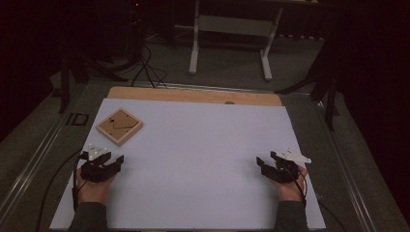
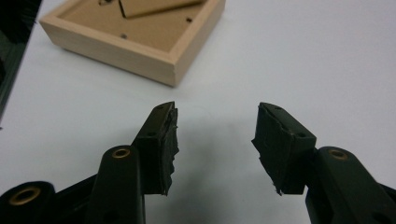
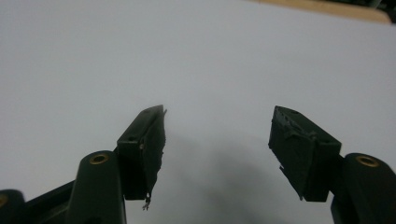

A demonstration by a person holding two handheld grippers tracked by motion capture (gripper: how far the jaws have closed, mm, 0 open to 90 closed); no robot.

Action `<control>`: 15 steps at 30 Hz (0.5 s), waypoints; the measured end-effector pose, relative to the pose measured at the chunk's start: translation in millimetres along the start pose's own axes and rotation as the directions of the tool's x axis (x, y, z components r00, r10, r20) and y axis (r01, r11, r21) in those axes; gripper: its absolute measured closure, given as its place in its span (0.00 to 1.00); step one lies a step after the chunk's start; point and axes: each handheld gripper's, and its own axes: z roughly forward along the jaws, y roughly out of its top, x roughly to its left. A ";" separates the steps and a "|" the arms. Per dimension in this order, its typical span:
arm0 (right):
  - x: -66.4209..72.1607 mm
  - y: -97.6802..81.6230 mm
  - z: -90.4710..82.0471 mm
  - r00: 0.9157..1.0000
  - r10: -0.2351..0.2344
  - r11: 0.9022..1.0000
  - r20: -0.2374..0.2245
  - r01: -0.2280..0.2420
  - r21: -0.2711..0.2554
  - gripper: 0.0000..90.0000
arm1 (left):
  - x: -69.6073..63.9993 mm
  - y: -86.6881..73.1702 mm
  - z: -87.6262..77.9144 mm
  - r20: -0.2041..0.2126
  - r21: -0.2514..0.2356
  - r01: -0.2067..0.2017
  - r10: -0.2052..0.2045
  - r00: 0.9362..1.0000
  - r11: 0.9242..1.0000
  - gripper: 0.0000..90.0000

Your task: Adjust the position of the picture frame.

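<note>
**Both grippers held apart near the front edge**

The left gripper point(image 1: 117, 161) and right gripper point(image 1: 264, 162) are held low near the tabletop's point(image 1: 203, 145) front corners, jaws apart and empty, smooth white surface open between them. The square wooden frame point(image 1: 119, 126) lies flat just beyond the left gripper, toward the far-left corner, untouched.

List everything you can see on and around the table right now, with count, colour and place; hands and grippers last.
wooden frame: one, light wood, shallow and square, far left of the white sheet, ahead of the left gripper
white sheet: one, covers the tabletop
wooden tabletop: one, tan strip along the far edge
white stand: one, on the floor beyond the table
cables: several, black, floor at far left
left gripper: one, black, near left, open, empty
right gripper: one, black, near right, open, empty
</note>
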 end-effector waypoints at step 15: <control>-3.2 -1.1 1.1 1.000 0.009 1.000 -0.005 -0.009 0.009 0.40 | -3.6 3.8 -7.4 0.010 -0.039 -0.039 0.040 0.999 0.998 0.55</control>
